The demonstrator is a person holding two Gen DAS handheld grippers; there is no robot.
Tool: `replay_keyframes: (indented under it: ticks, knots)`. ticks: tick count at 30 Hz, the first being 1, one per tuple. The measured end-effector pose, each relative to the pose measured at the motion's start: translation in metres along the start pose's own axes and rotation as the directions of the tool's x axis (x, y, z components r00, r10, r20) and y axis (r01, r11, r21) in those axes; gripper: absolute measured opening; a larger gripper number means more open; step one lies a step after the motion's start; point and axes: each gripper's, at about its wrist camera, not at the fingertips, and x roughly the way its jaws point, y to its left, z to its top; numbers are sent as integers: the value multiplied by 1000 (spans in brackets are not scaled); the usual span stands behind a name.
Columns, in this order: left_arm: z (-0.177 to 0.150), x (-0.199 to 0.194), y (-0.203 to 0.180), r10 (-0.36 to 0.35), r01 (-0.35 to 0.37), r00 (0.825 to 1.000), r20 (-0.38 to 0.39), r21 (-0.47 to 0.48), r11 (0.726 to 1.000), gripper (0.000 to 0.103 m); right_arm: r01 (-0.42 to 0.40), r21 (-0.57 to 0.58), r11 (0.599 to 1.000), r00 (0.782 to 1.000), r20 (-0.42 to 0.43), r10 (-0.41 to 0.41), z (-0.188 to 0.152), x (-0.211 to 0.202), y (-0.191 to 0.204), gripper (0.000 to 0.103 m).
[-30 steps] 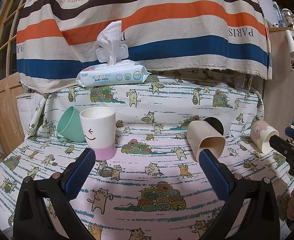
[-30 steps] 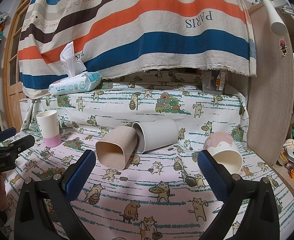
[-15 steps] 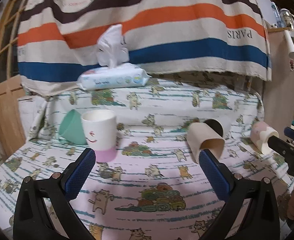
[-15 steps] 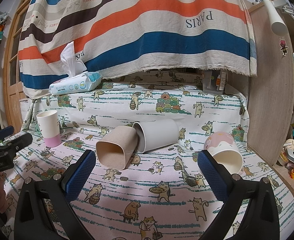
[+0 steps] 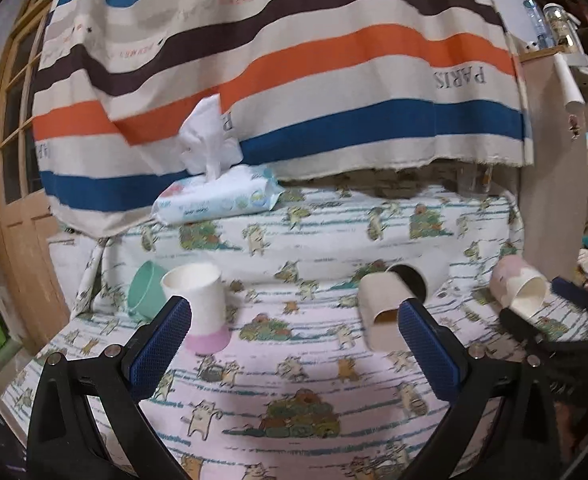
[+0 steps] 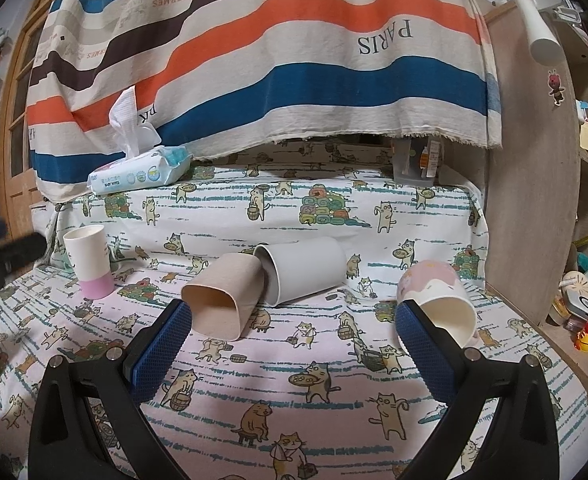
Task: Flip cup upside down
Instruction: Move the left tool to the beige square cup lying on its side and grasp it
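Note:
A white cup with a pink base (image 5: 199,304) stands upright on the cat-print cloth; it also shows in the right wrist view (image 6: 89,262). A beige cup (image 6: 223,300) (image 5: 382,320) and a grey-white cup (image 6: 306,270) lie on their sides, touching. A pink-and-white cup (image 6: 438,300) (image 5: 520,290) lies on its side at the right. A mint green cup (image 5: 145,290) lies tipped behind the upright cup. My left gripper (image 5: 294,344) is open and empty, back from the cups. My right gripper (image 6: 291,344) is open and empty, near the beige and pink-and-white cups.
A pack of baby wipes (image 5: 219,198) sits on the raised ledge at the back, under a striped hanging cloth (image 6: 253,60). A wooden panel (image 6: 534,200) borders the right side; a wooden door (image 5: 17,220) stands left. Small clutter (image 6: 582,312) lies beyond the right edge.
My left gripper has pulled back and risen, so the cups look smaller and lower in its view. The right gripper has barely moved. Both stay open.

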Motion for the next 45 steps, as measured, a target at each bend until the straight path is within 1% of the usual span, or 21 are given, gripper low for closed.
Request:
replay_keyframes:
  ticks: [3,6,12,14,15,16,18,19,21,23,25,26,27,28,31,34,36,39,41,43,45]
  knots:
    - [9,2,-6,9,-9,1000,-12,22,1000,103,5,1,1000,1000,0,-5,0,0,-1,102]
    - [15,5,-9,23,-22,999,-47,31,999,103,11,5,1000,1000,-3,-11,0,0,0,102]
    - [21,13,-9,-7,6,994,-108,-4,1000,103,14,19,1000,1000,-14,-14,0,2,-3,102]
    - [25,18,-10,-18,16,991,-135,-17,1000,103,-11,19,1000,999,-43,12,0,8,-3,102]
    - [26,21,-11,-28,25,988,-150,-23,999,103,-51,23,998,996,-75,53,0,14,-3,102]
    - [29,25,-12,-44,39,985,-169,-34,999,103,-68,32,997,992,-101,71,0,19,-5,102]
    - [34,33,-14,-79,68,977,-197,-63,996,103,-61,63,996,987,-144,70,-1,28,-10,102]
    - [37,39,-15,-100,84,972,-212,-82,993,103,-56,83,995,986,-151,68,-1,30,-14,102]
    - [42,56,-19,-131,103,957,-258,-116,988,103,-41,128,991,988,-144,60,-2,30,-23,102]
    - [45,75,-23,-167,123,935,-314,-156,980,102,-5,155,988,992,-127,25,0,28,-31,102]
    - [43,94,-27,-198,136,906,-374,-184,973,94,46,161,986,991,-129,-25,7,27,-41,102]
    - [42,102,-30,-213,147,893,-397,-190,971,87,59,163,985,991,-126,-38,11,27,-45,102]
    - [39,110,-34,-223,156,878,-423,-189,970,85,77,165,983,991,-120,-57,16,26,-50,102]
    - [36,116,-39,-226,159,868,-442,-183,970,85,100,167,981,990,-110,-83,22,25,-56,102]
    - [32,135,-51,-231,161,845,-483,-183,970,85,150,176,973,986,-105,-133,32,26,-69,102]
    - [29,161,-65,-229,157,814,-535,-178,972,85,155,211,965,984,-123,-131,35,30,-81,102]
    - [26,181,-71,-221,145,785,-578,-175,974,85,151,224,963,983,-132,-124,30,30,-85,102]
    - [18,210,-75,-246,134,730,-637,-219,966,85,171,208,963,980,-142,-143,23,31,-86,102]
    - [15,224,-78,-276,138,707,-651,-256,957,85,190,193,963,976,-147,-163,19,35,-88,102]
    - [12,234,-84,-275,130,692,-668,-259,957,85,202,182,962,972,-158,-174,18,40,-88,102]
    - [6,244,-93,-269,132,670,-692,-245,961,85,208,174,963,969,-168,-179,18,44,-89,102]
